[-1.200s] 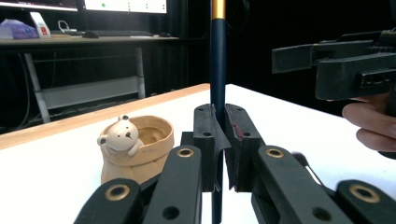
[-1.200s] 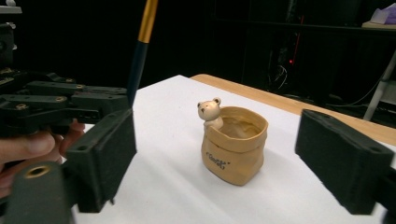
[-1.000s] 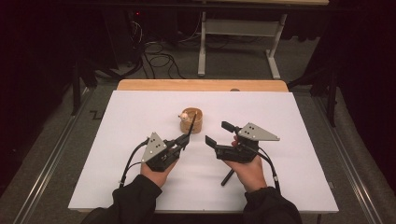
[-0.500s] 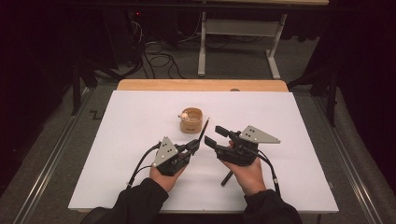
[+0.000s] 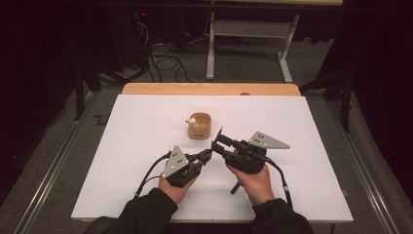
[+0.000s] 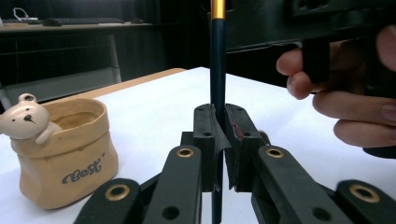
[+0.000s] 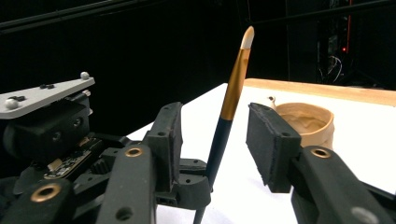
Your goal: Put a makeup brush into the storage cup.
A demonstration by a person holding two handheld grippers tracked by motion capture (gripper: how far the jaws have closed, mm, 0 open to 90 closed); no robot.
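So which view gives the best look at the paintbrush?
The right gripper view: the paintbrush stands between the open right claw, showing pale tip, gold ferrule and dark handle. The left gripper view shows the handle clamped in the left claw, tip cut off. The high view shows a thin dark sliver.

Your two grippers meet mid-table; the bear pot (image 5: 199, 126) sits on the table (image 5: 316, 146) at their eleven o'clock.
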